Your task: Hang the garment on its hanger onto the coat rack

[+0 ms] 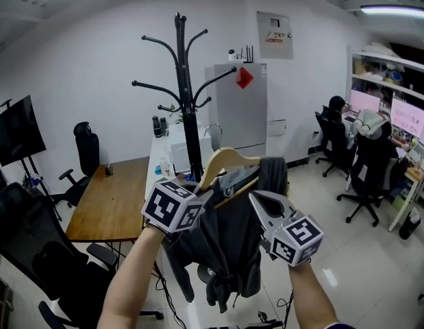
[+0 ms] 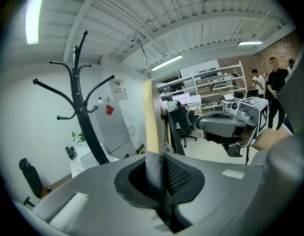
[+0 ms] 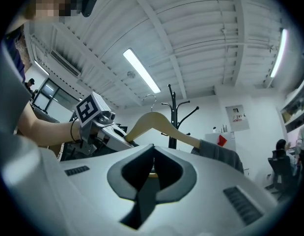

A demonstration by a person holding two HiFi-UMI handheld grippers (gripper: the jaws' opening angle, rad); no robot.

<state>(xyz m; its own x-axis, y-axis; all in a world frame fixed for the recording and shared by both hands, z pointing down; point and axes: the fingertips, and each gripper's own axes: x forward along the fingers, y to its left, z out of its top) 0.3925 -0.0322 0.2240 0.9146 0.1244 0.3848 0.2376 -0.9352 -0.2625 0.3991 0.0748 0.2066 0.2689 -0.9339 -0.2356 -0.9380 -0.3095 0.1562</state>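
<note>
A wooden hanger carries a dark grey garment that hangs down between my two hands. My left gripper is shut on the hanger's left arm, with grey cloth pinched in its jaws; the hanger stands up from them. My right gripper is shut on the hanger's lower bar, a strip of wood showing between its jaws. The black coat rack stands just beyond the hanger, its curved hooks bare. The coat rack sits left of the hanger, and the coat rack rises behind the hanger.
A wooden table stands at the left with black office chairs and a monitor. A grey cabinet stands behind the rack. At the right, people sit at desks on a tiled floor.
</note>
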